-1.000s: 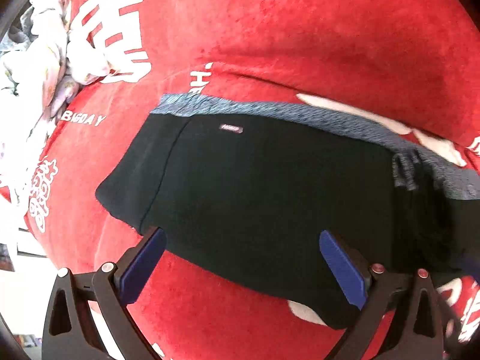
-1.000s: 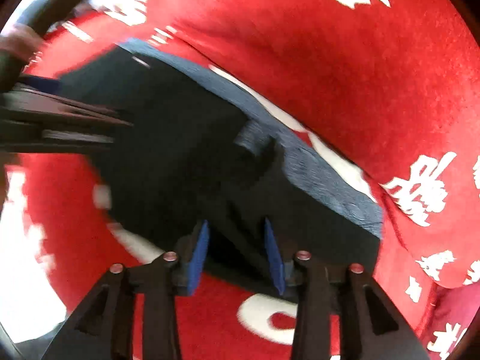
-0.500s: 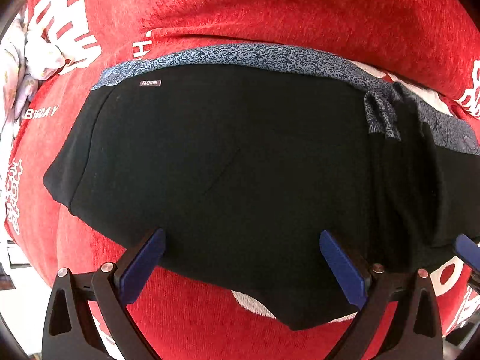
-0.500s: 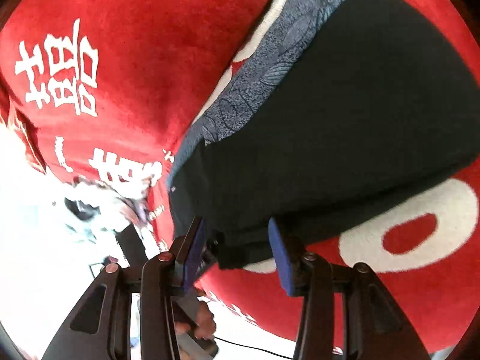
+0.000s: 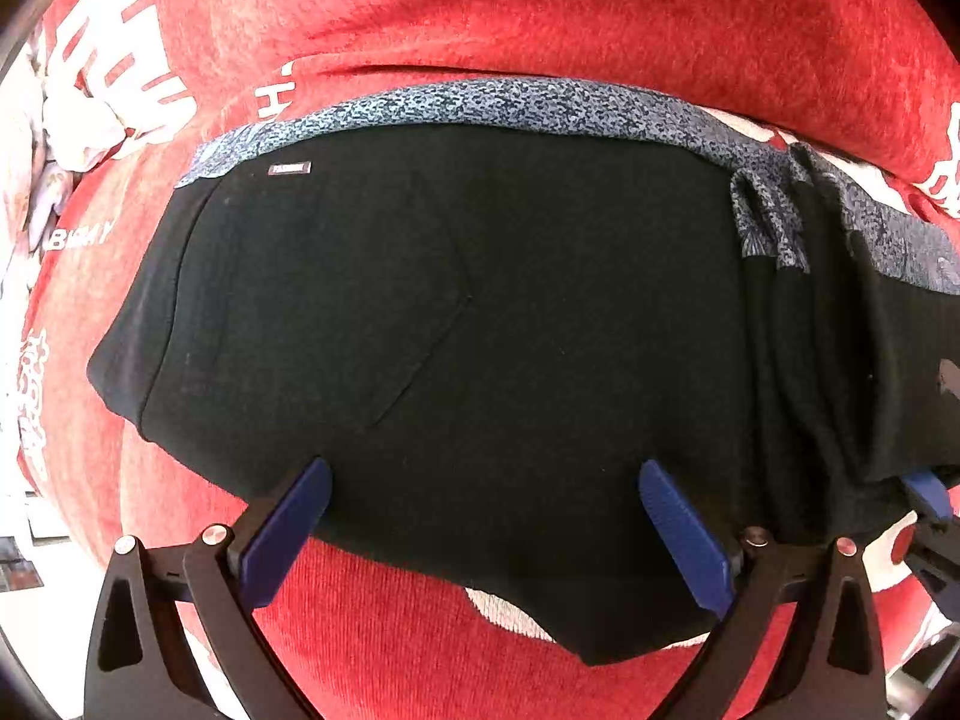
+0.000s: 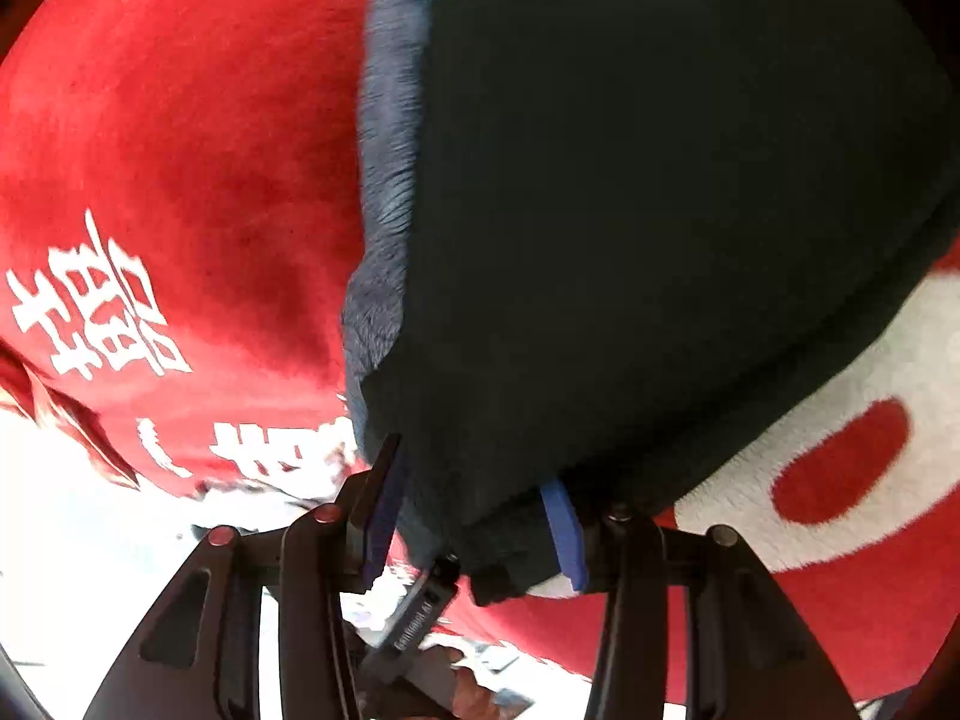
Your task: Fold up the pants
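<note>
One pair of black pants (image 5: 492, 360) lies spread on one red plush cloth (image 5: 540, 18) printed with white characters; whether a desk or a bed is beneath the cloth cannot be told. The pants carry one blue-grey patterned waistband (image 5: 510, 105) along their far edge and one small white label (image 5: 289, 168) near the left end of that band. At the right of the left wrist view the fabric is bunched into several folds. Two grippers are in view. The left gripper (image 5: 480, 516) hangs over the near edge of the pants with its two blue fingers (image 5: 282, 531) spread wide, the black fabric lying under the gap and neither finger pressing on it. The right gripper (image 6: 474, 516) is at the corner of the pants by the waistband end; its two blue fingers (image 6: 564, 531) have just been closing, and a thick bunch of black fabric sits between them, gripped at both sides. One further blue finger tip (image 5: 927, 492) shows at the right edge of the left wrist view, at the bunched end of the pants. A heap of pale crumpled fabric (image 5: 54, 144) lies at the far left, apart from the pants; its count cannot be told.
</note>
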### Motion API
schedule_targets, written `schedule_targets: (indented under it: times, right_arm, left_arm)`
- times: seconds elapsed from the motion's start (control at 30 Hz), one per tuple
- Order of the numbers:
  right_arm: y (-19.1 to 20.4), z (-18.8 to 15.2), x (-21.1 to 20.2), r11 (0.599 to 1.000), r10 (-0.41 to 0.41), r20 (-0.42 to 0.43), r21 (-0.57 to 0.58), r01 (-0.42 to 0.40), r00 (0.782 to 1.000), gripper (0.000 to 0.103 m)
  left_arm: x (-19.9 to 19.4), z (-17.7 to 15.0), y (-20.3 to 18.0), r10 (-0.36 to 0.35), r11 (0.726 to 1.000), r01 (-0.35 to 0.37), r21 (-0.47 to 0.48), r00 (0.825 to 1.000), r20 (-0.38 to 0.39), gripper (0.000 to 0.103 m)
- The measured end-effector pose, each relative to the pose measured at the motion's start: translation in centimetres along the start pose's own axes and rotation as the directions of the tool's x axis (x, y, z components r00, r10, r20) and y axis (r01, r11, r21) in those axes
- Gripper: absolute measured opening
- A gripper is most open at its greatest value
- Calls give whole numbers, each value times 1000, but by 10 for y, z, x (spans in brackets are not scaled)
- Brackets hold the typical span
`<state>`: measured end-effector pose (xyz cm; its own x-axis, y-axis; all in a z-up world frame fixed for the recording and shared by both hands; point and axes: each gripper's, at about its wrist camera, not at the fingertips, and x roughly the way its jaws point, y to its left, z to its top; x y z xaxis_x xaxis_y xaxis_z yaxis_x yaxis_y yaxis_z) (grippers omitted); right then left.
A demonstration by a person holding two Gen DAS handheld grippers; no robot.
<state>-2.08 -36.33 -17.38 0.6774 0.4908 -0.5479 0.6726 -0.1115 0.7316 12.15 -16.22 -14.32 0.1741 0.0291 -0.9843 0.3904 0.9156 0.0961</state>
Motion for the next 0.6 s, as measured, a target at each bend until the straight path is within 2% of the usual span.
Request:
schedule_targets:
  times: [0.03, 0.07, 0.13, 0.23, 0.3, 0.37, 0.43, 0.53, 0.6]
  right_arm:
    - [-3, 2, 1, 1000, 10, -6, 9, -10, 1000, 34]
    - [-5, 5, -1, 1000, 0, -14, 8, 0, 1000, 8]
    - [3, 10, 0, 998, -60, -37, -39, 58, 998, 6]
    - [28, 5, -13, 985, -71, -35, -157, 65, 997, 6]
    - [46, -5, -17, 958, -117, -37, -267, 103, 992, 6]
    - [46, -13, -15, 940, -167, -43, -308, 146, 985, 6]
    - [29, -15, -10, 946, -198, -61, -273, 174, 978, 6]
    - [5, -16, -4, 972, -151, -76, -190, 134, 986, 5]
    - [6, -18, -7, 970, -152, -63, -199, 137, 986, 5]
  left_arm:
    - [0, 0, 0, -1, 1000, 1, 6, 1000, 1, 103]
    - [0, 1, 0, -3, 1000, 3, 9, 1000, -1, 103]
    - [0, 2, 0, -4, 1000, 4, 9, 1000, -12, 103]
    - [1, 3, 0, 2, 1000, -2, 3, 1000, -17, 103]
    - [1, 2, 0, 4, 1000, -4, 0, 1000, -9, 103]
    - [1, 1, -1, 5, 1000, -5, -3, 1000, -4, 103]
    - [1, 1, 0, 6, 1000, -6, -5, 1000, -1, 103]
    - [1, 1, 0, 7, 1000, -7, -5, 1000, 1, 103]
    - [1, 1, 0, 7, 1000, -7, -5, 1000, -1, 103]
